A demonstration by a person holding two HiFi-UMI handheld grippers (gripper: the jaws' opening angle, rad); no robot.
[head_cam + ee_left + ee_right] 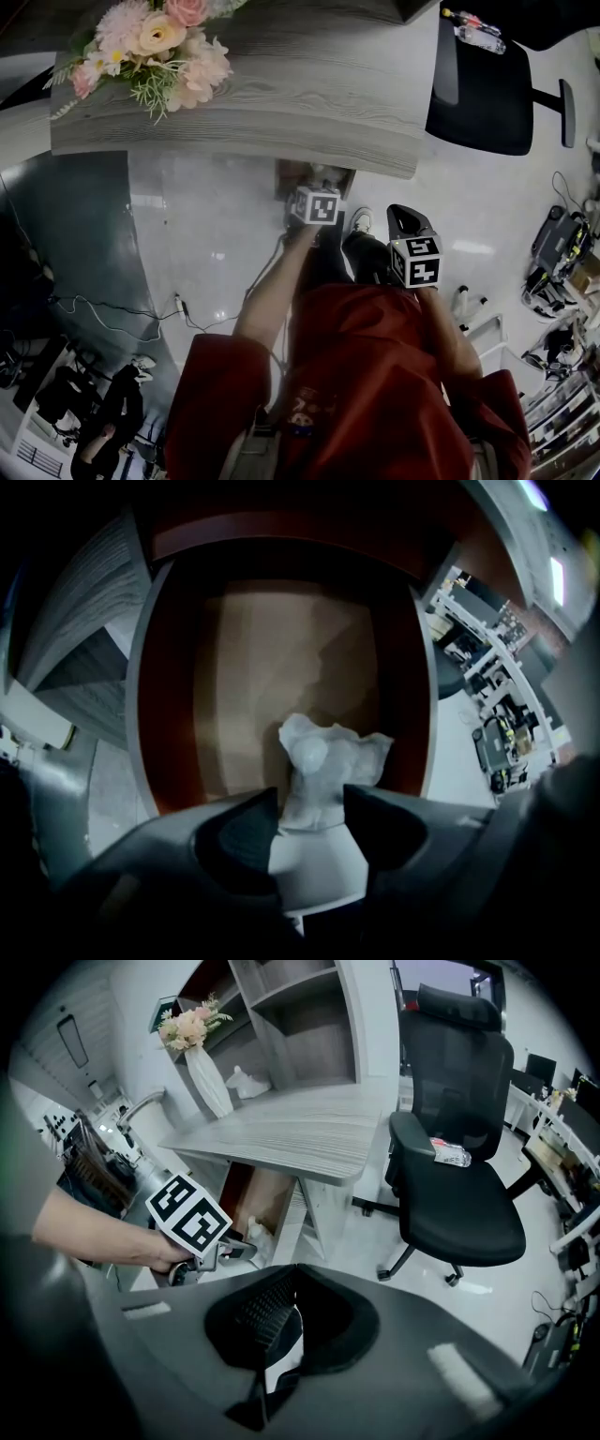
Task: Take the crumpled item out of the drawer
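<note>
Left hand-held gripper (311, 806): jaws apart, pointing down into the open red-brown wooden drawer (169, 714) under the grey wood-grain desk (281, 103). Crumpled white paper wad (326, 757) lies on the drawer floor between the jaw tips, not clearly pinched. Right hand-held gripper (292, 1274): clenched, empty, clear of the drawer.

Grey wood-grain desk (281, 103) with pink flowers (150, 47) — black office chair (483, 89) beside it — glossy pale floor (206, 216).
</note>
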